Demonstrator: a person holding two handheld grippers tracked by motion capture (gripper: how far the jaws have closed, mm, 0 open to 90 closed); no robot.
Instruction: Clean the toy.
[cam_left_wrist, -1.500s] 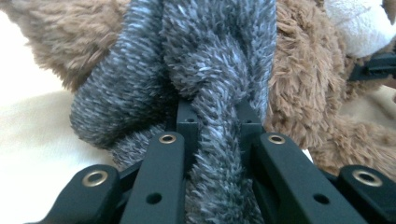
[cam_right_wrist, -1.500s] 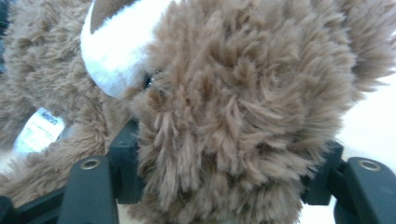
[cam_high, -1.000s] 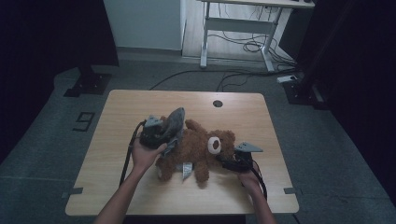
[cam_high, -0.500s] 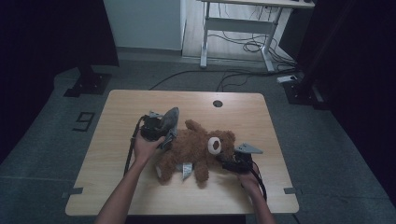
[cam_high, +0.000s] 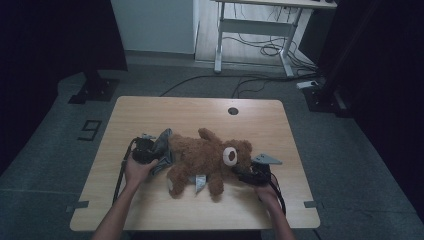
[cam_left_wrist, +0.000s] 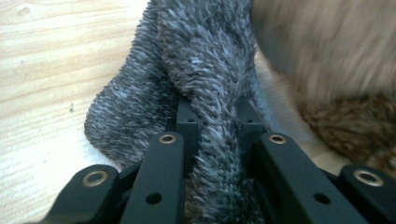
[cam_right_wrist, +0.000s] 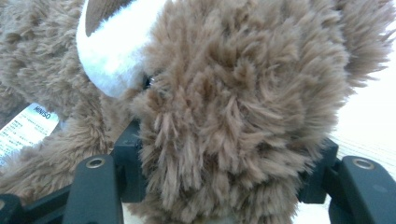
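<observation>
Brown teddy bear (cam_high: 207, 160) lying flat mid-worktop (cam_high: 200, 112), head toward the right hand, legs toward the left, white care tag (cam_right_wrist: 25, 126) sticking out near the belly. Grey fuzzy garment (cam_left_wrist: 205, 84), apparently a small piece of clothing, bunched at the leg end, touching the bear.

Left tool (cam_high: 159, 156) clamped nearly shut on a fold of the grey garment; in the left gripper view, fabric pinched between both black jaws, rest of it draped on the wood. Grip on the edge fold likely chosen for pulling the cloth along or off the bear's legs without dragging the body.

Right tool (cam_high: 244, 172) at medium width, jaws either side of the bear's head (cam_right_wrist: 224, 107), plush filling the gap and pressed against both. Looks like an anchoring hold: head pinned so the toy stays put while the other hand works the garment.

Bear kept low on the worktop, probably for support. Risk judged: plush compresses, so the head could slip if the garment pull is hard.
</observation>
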